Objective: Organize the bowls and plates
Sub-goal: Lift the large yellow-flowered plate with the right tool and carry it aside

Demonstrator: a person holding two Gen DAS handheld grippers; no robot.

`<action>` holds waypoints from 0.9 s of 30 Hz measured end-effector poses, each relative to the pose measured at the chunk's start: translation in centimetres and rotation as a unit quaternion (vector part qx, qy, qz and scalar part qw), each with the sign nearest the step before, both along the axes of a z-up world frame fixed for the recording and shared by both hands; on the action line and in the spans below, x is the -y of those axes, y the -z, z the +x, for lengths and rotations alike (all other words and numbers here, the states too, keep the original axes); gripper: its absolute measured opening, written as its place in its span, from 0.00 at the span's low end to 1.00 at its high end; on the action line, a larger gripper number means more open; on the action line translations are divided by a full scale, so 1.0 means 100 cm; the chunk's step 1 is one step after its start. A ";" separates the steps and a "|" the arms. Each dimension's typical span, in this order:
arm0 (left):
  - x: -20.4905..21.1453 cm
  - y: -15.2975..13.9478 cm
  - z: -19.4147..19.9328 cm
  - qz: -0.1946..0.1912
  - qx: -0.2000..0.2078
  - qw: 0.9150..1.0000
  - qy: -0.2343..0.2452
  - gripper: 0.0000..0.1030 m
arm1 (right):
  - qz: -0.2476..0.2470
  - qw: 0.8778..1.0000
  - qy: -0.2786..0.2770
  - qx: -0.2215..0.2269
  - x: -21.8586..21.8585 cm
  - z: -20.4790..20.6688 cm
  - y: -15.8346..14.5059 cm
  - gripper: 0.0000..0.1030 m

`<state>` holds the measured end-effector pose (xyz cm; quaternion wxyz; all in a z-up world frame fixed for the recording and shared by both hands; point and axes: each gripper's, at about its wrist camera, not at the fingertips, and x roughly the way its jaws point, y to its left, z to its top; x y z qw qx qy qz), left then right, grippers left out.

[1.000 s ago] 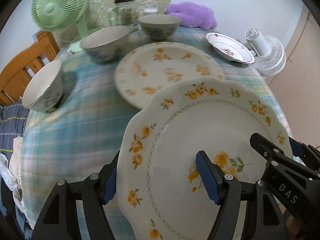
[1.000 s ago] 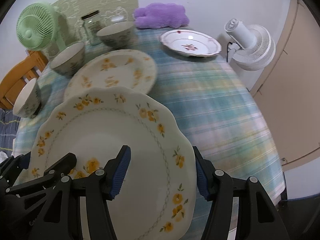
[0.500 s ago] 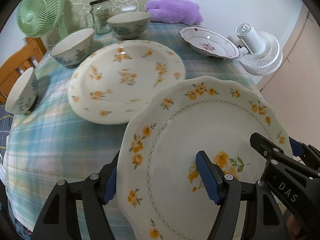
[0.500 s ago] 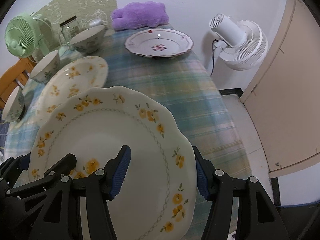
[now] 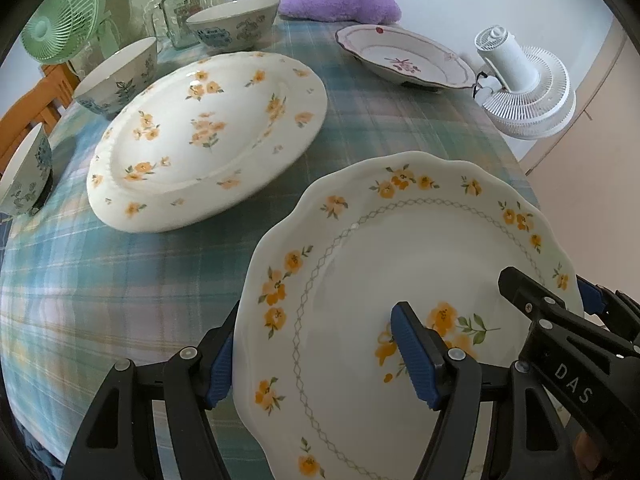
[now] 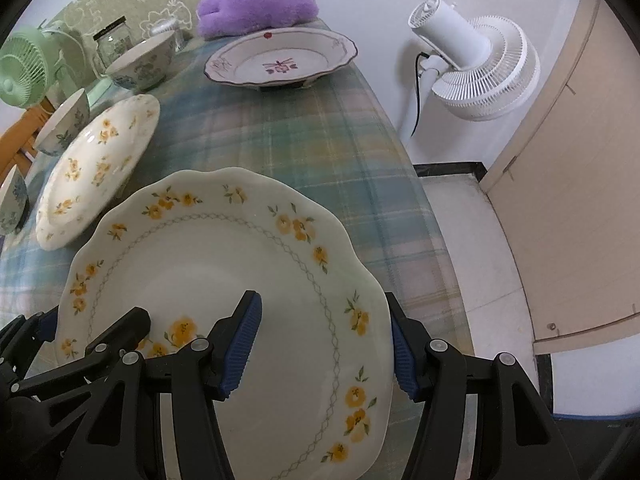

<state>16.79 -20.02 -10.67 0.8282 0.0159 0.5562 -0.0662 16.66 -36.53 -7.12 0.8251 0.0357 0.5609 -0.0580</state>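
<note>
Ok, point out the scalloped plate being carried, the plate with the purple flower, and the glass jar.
scalloped plate [image 5: 420, 256], left wrist view, bare centre of its face.
purple-flower plate [image 6: 280, 66], right wrist view, on the flower in its well.
glass jar [image 5: 182, 12], left wrist view, on its labelled front.

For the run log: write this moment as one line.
scalloped plate: carried above table | left gripper: gripping its rim | right gripper: gripping opposite rim | yellow-flower plate: on tablecloth
</note>
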 end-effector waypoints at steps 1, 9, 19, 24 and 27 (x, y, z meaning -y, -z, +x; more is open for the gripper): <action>0.001 0.001 0.000 -0.001 0.000 1.000 -0.001 0.69 | 0.000 1.000 0.000 0.000 0.002 0.000 0.001 0.61; 0.005 0.002 0.000 0.004 0.006 1.000 -0.019 0.71 | -0.003 1.000 -0.008 -0.002 0.005 0.000 0.008 0.61; 0.001 -0.005 0.001 -0.002 -0.001 1.000 -0.017 0.79 | -0.003 1.000 0.006 0.000 0.006 -0.005 -0.007 0.69; -0.018 -0.020 -0.003 -0.014 0.009 1.000 -0.022 0.91 | -0.010 1.000 0.017 0.016 0.000 -0.011 -0.024 0.75; -0.032 -0.030 -0.007 -0.021 0.017 0.999 -0.017 0.91 | -0.009 0.999 0.021 0.026 -0.009 -0.015 -0.033 0.77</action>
